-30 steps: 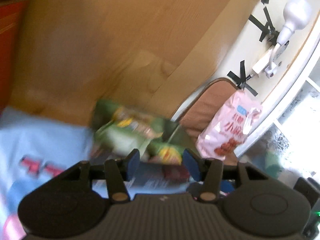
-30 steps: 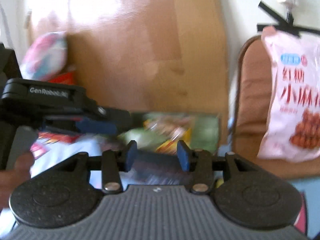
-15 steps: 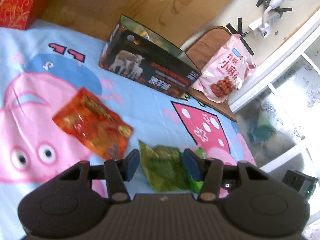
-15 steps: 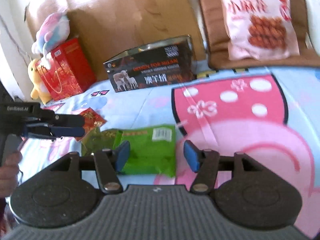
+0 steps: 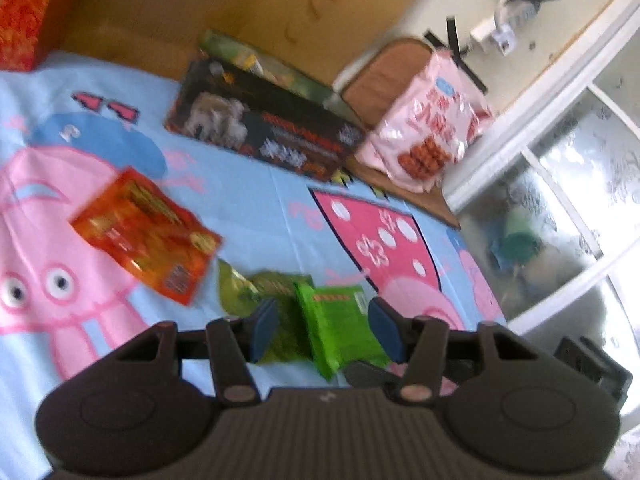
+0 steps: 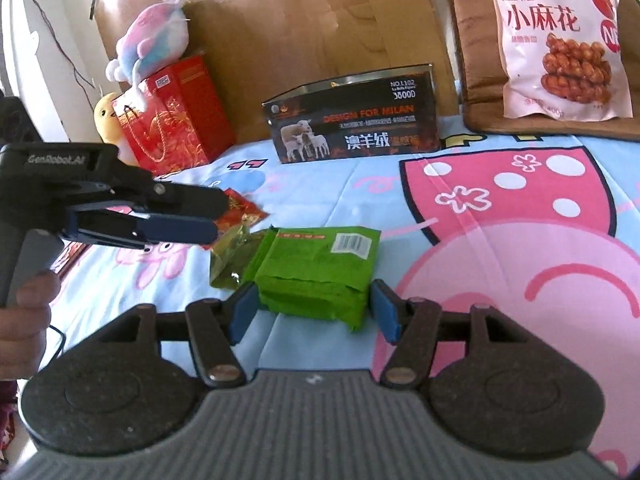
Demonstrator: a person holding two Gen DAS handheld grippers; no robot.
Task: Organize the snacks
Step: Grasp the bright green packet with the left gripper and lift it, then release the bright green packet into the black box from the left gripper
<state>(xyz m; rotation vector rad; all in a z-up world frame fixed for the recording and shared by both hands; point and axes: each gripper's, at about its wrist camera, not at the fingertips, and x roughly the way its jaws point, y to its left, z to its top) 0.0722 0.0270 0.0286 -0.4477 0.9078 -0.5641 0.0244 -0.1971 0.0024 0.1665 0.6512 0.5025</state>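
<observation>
A: Right wrist view: right claw [image 6: 312, 312] gapes around the green pack [image 6: 316, 270] mid-bed [image 6: 520, 280], ready to pinch.
B: Left claw [image 5: 326, 330] gapes too, hovering empty above it.

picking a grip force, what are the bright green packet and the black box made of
Bright green packet: looks like thin plastic film, matte, creased and folded at its near edge. Black box: seemingly printed cardboard, slightly glossy, with straight edges and an open top.
</observation>
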